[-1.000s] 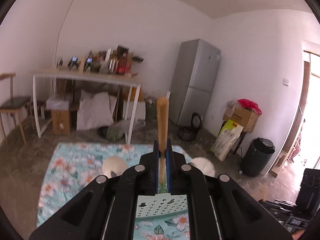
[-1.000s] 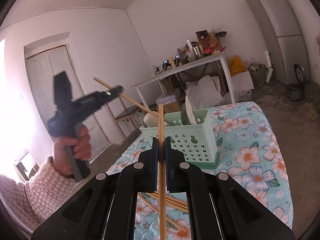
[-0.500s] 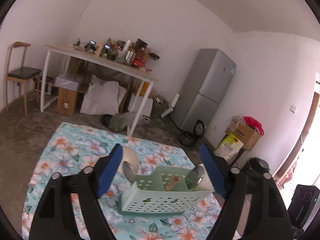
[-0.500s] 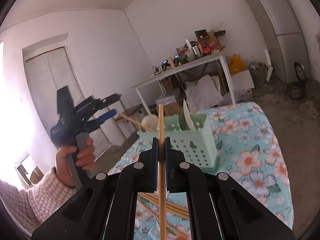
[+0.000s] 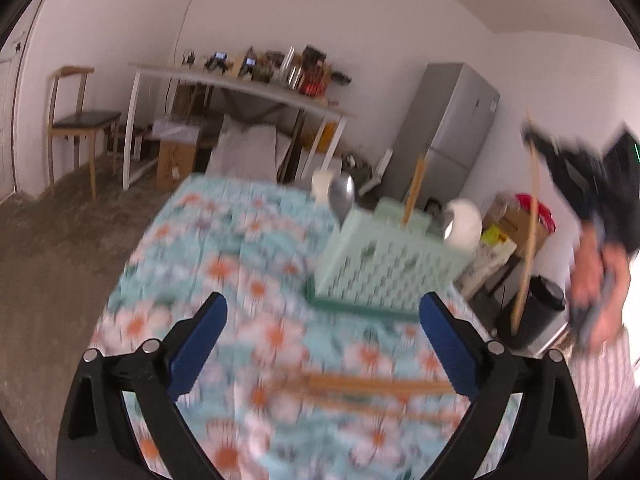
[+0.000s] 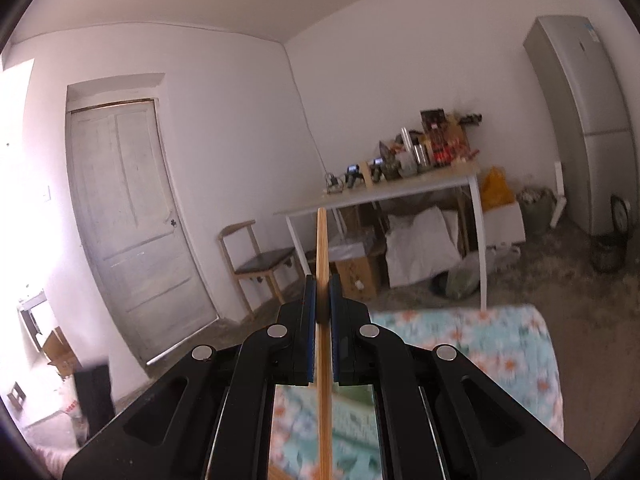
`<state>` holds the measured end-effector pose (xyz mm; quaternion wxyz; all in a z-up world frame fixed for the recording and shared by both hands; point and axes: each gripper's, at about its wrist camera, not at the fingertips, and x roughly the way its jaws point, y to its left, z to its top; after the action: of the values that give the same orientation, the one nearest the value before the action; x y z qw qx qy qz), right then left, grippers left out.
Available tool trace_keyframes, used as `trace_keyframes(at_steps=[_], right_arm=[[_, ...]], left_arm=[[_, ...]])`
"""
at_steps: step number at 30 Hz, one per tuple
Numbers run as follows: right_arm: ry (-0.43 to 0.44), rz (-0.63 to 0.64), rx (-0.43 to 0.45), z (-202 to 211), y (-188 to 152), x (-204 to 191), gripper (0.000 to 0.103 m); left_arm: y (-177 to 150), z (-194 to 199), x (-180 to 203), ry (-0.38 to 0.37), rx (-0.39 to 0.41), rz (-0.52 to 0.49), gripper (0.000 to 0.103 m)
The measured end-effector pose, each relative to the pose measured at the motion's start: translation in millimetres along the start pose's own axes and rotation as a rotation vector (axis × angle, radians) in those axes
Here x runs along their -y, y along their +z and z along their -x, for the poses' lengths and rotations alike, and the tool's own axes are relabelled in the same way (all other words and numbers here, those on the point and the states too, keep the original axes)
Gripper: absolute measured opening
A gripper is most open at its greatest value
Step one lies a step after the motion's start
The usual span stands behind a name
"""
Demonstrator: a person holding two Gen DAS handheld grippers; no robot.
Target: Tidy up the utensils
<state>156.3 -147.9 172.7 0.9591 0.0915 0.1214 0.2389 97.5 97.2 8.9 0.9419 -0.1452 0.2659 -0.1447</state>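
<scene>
My left gripper (image 5: 322,320) hangs over the floral tablecloth (image 5: 192,264), its jaws opening wide with nothing between them. Below it lie several loose wooden chopsticks (image 5: 360,384). Beyond stands the mint green utensil caddy (image 5: 384,264) holding one chopstick (image 5: 414,188), a metal spoon (image 5: 342,196) and a white spoon (image 5: 464,224). At the right edge of the left wrist view, blurred, a hand (image 5: 596,280) holds my right gripper (image 5: 538,140). In its own view the right gripper (image 6: 322,300) is raised and shut on a chopstick (image 6: 322,248) that sticks up past its fingertips.
A white side table (image 6: 400,196) loaded with clutter stands by the far wall, boxes and bags under it. A wooden chair (image 6: 256,264), a closed door (image 6: 132,220), a grey fridge (image 6: 588,128) and a black bin (image 5: 540,304) surround the cloth-covered table (image 6: 512,344).
The left gripper let go of its chopstick, which now stands in the caddy, opened wide and dropped back toward the loose chopsticks. The right gripper rose with its chopstick; the caddy left its view.
</scene>
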Motion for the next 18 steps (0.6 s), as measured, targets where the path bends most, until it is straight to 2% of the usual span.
trace_keyframes(at_steps=[6,12,18], right_arm=[[-0.094,0.021,0.050,-48.1,22.1,-1.0,0.005],[-0.213,0.024,0.059,-88.9,21.0,9.3,0.005],[-0.321,0.052,0.025,-115.2,0.9,15.3,0.005]], left_arm=[[-36.7,-3.0,-5.9,0.002,-0.062,-0.006,0.095],[-39.6,-0.4,-11.7,-0.007,-0.053,-0.014,0.096],[-39.2,0.4,-22.6,-0.008,-0.052,0.017,0.096]])
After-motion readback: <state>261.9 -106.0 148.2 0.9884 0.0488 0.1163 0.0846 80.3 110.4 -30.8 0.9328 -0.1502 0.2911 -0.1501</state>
